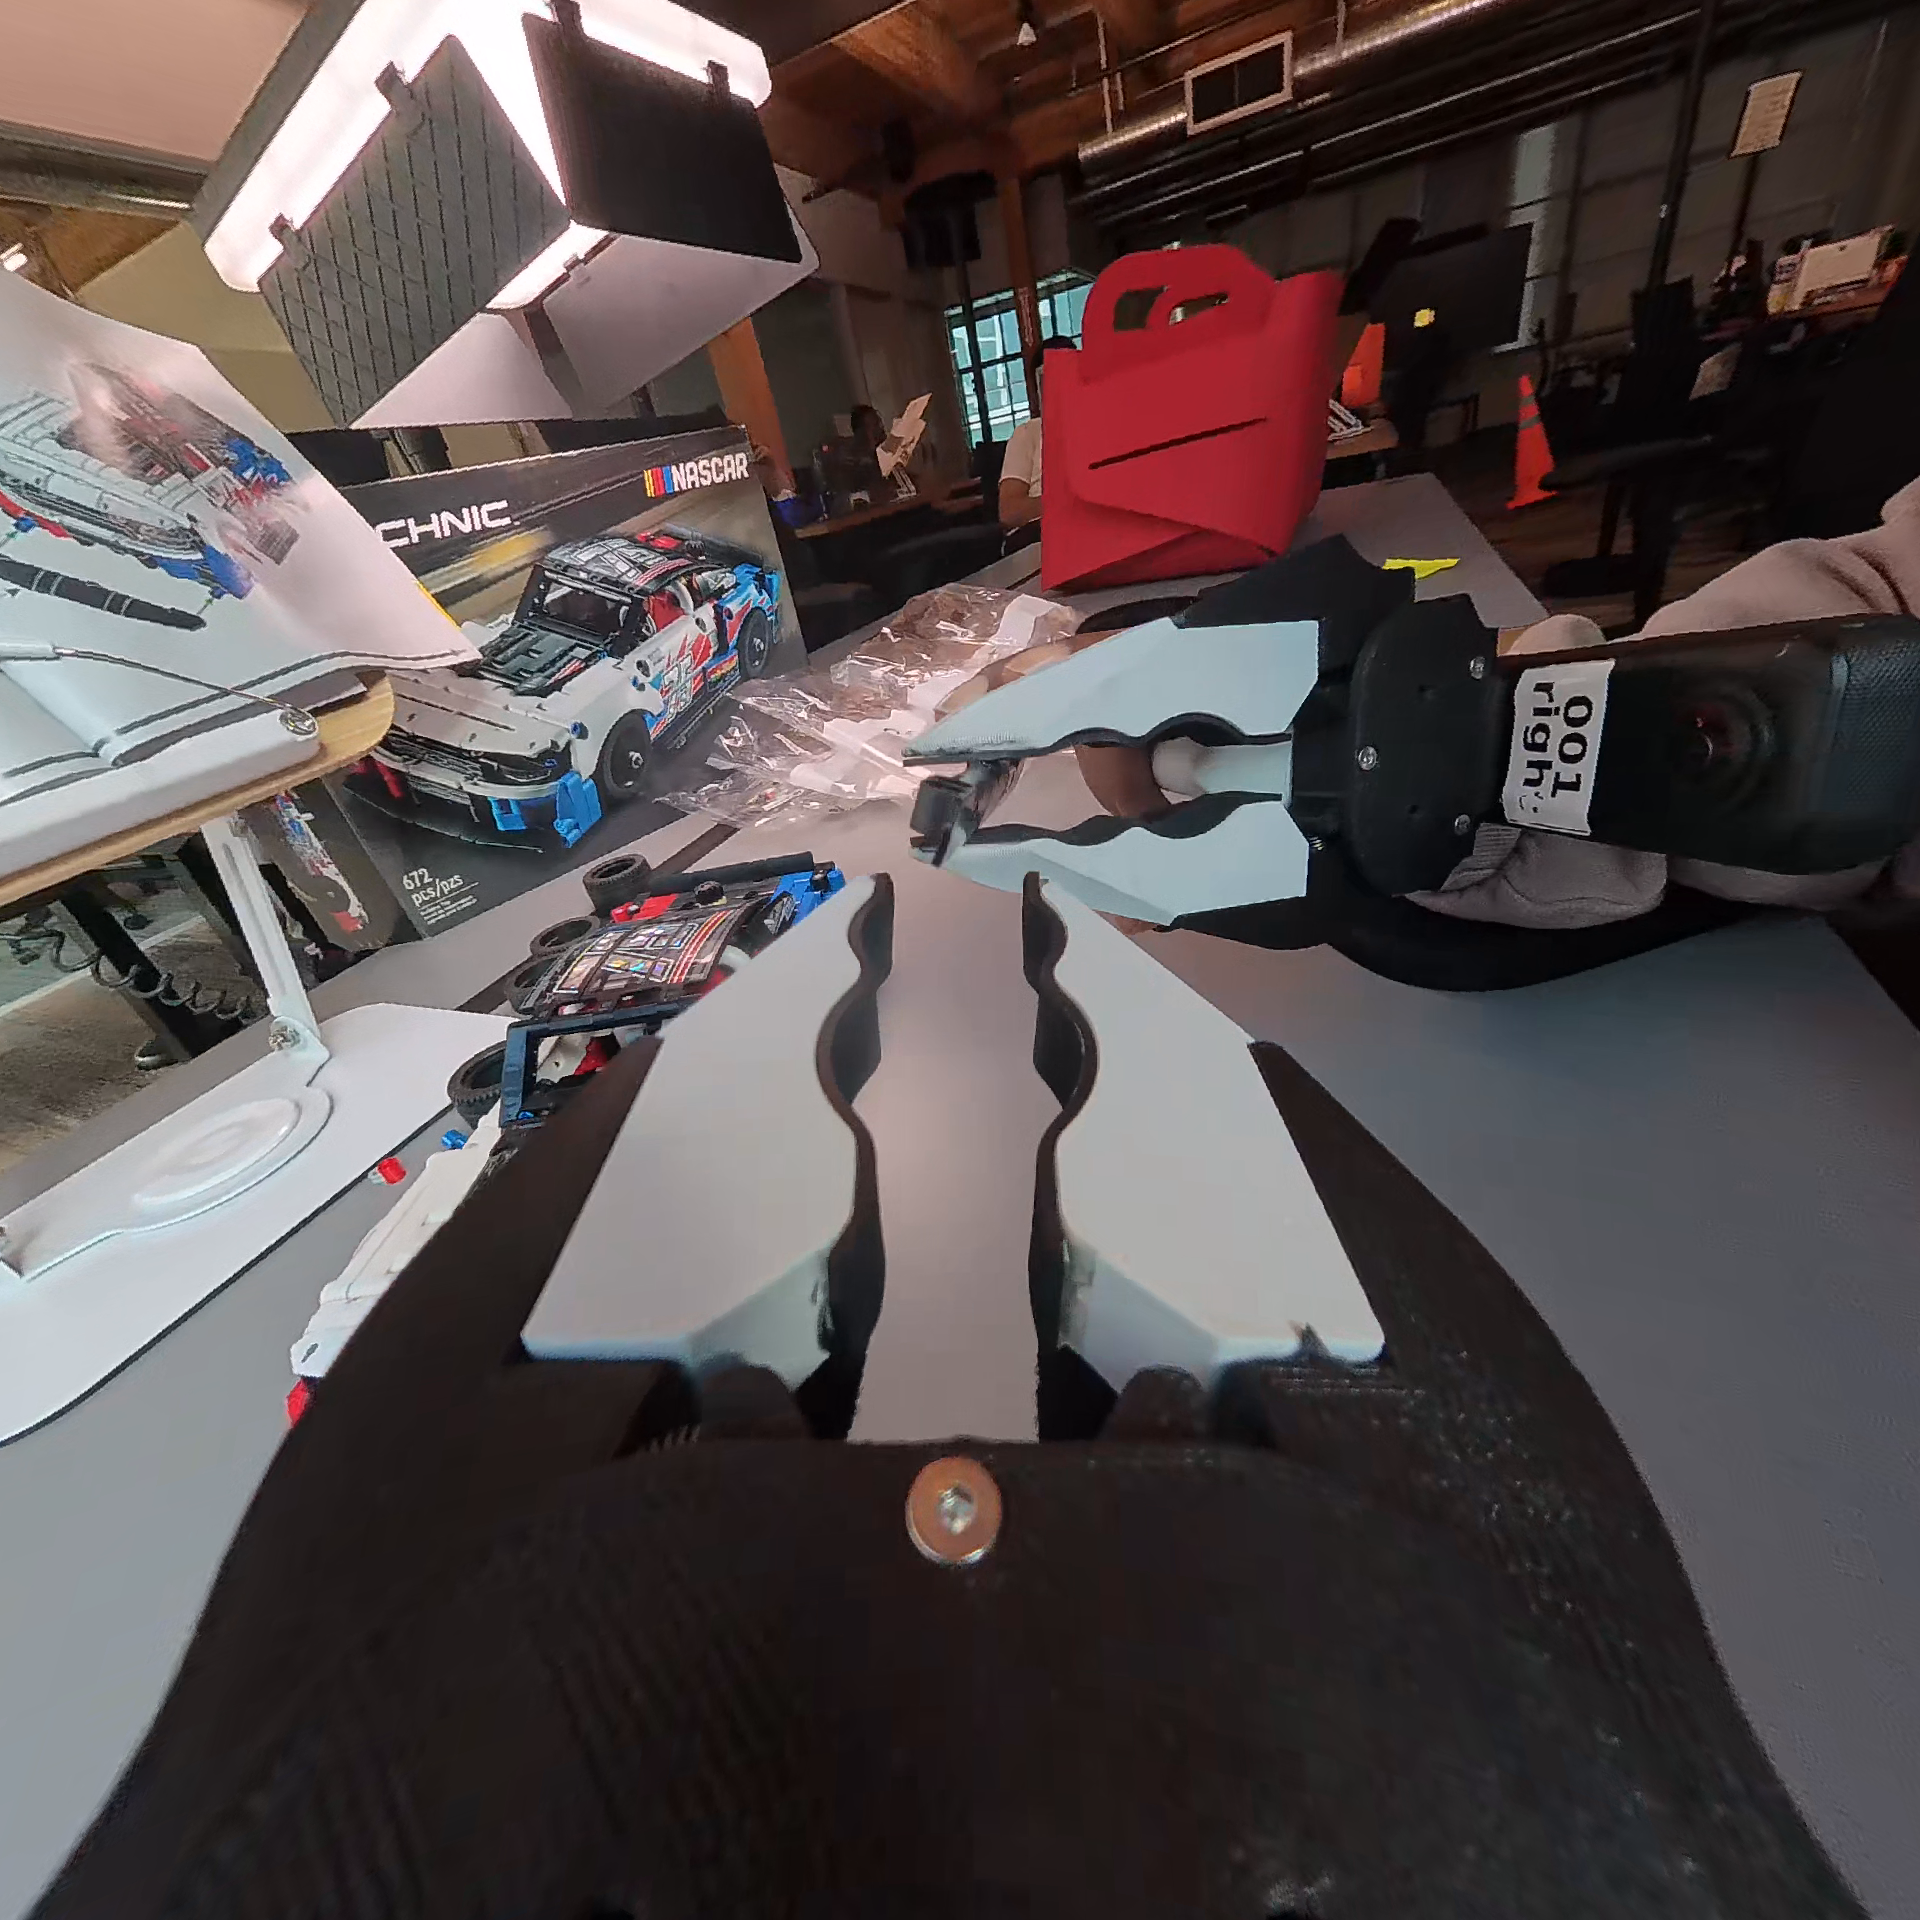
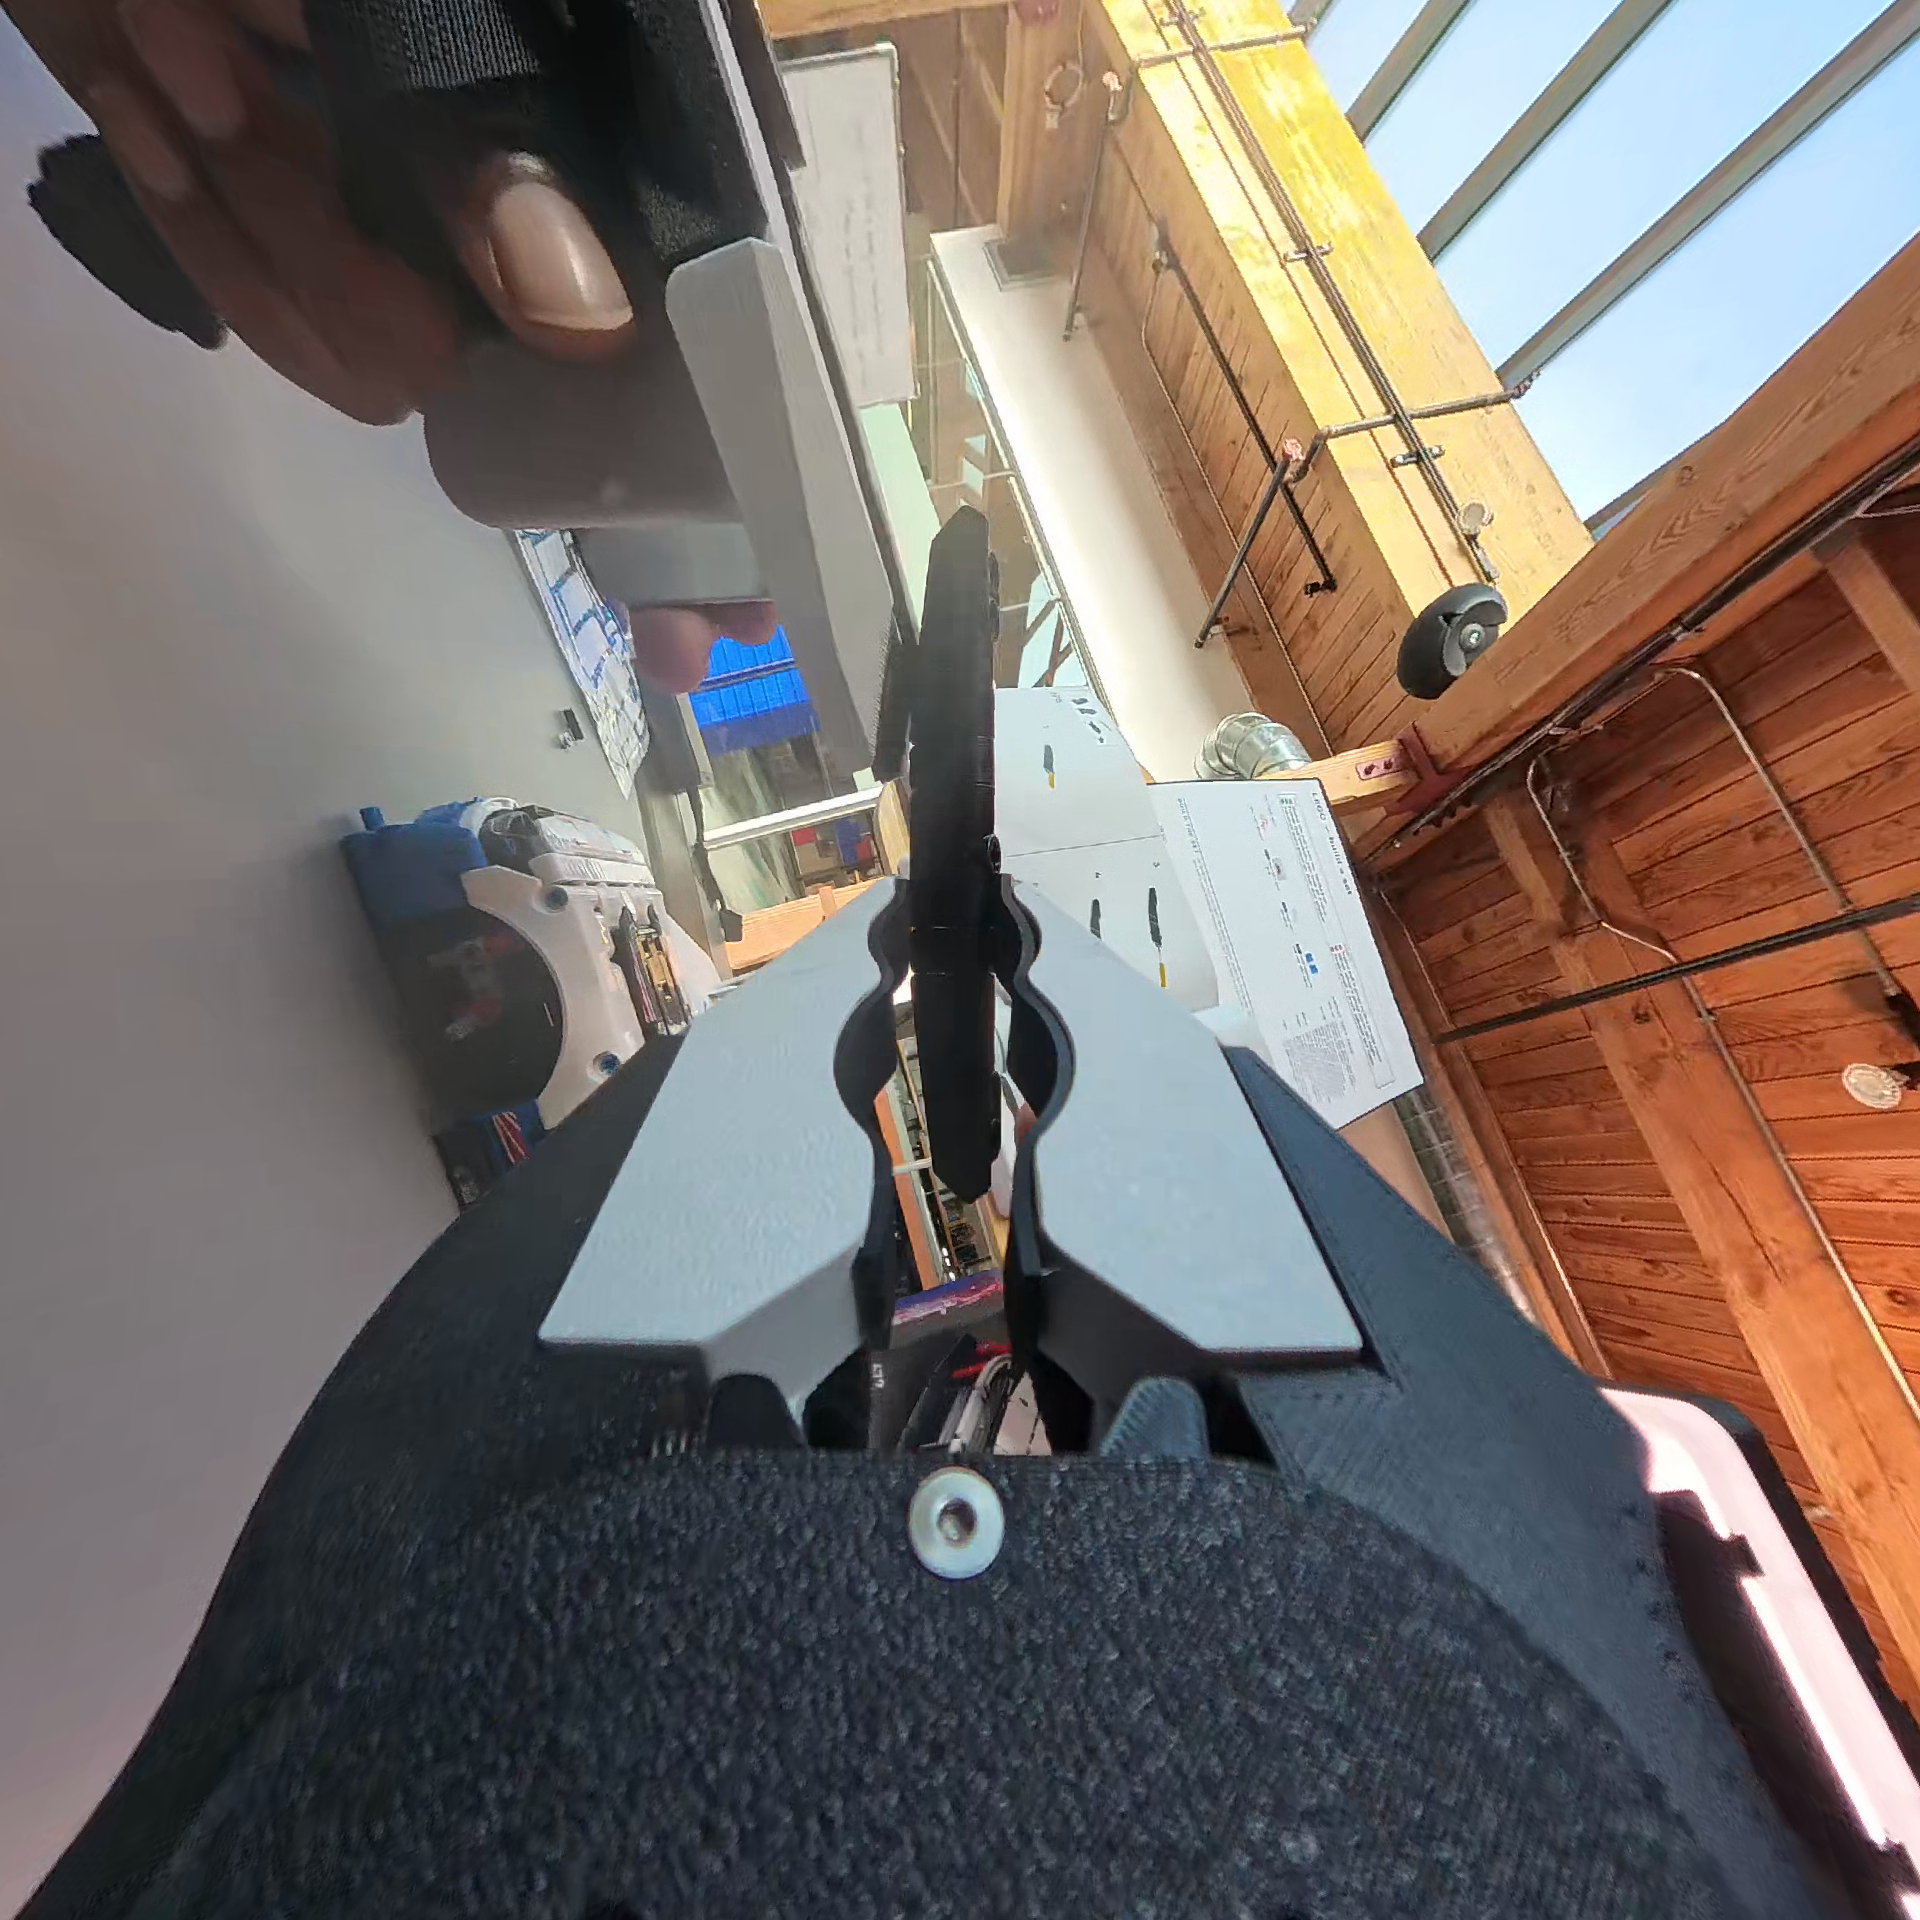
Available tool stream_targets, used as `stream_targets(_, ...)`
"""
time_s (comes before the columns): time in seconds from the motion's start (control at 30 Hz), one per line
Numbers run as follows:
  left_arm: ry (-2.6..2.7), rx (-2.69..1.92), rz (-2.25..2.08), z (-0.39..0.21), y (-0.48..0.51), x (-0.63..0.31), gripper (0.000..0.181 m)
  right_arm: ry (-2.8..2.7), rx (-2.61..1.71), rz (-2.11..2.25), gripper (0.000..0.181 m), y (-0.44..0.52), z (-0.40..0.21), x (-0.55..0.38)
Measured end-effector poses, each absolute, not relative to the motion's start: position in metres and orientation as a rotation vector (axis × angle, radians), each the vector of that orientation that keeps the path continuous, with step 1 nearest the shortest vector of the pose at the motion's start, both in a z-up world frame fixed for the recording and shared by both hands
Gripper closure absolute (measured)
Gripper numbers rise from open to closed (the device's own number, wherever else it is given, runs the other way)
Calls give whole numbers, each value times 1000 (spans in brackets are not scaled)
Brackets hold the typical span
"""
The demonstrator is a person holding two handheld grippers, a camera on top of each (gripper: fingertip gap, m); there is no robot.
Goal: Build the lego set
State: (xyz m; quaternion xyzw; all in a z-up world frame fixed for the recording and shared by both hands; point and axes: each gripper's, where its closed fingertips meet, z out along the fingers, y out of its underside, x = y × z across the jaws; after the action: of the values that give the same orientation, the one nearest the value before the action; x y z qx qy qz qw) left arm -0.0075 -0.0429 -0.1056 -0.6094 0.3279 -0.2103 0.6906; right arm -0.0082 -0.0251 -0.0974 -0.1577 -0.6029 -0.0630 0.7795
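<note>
The left gripper hangs just above the grey desk. Its two white fingers are a little way apart, and nothing is between them. The right gripper comes in from the right side, turned on its side. Its tips pinch a small black lego piece. In the right wrist view, the right gripper is squeezed onto the long thin black lego piece, which sticks out past the tips. A person's hand on the other gripper shows in the top left of that view. The half-built lego car lies on the desk to the left of the left gripper, toward the desk's left side. It has white, blue, red and black parts. Behind it, the lego box stands near the far left edge. Clear plastic bags lie further back in the middle, and a red paper bag stands at the far edge. An open instruction book rests on a white stand at the left edge.
</note>
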Motion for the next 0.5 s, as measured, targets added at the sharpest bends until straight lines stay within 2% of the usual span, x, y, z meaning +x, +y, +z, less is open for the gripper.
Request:
stream_targets(0.1,737,-1350,-486,-104,-46,-7,159,-1375,-387,-15,168,-35,-108,-15)
stream_targets(0.17,769,-1371,-506,-110,-49,-6,174,-1488,-563,189,168,-39,-128,-23)
stream_targets(0.33,693,-1510,-702,-124,-47,-14,175,-1566,-906,563,169,-43,-149,-32)
stream_targets(0.5,609,-1620,-905,-137,-44,-20,175,-1586,-1019,682,169,-45,-162,-35)
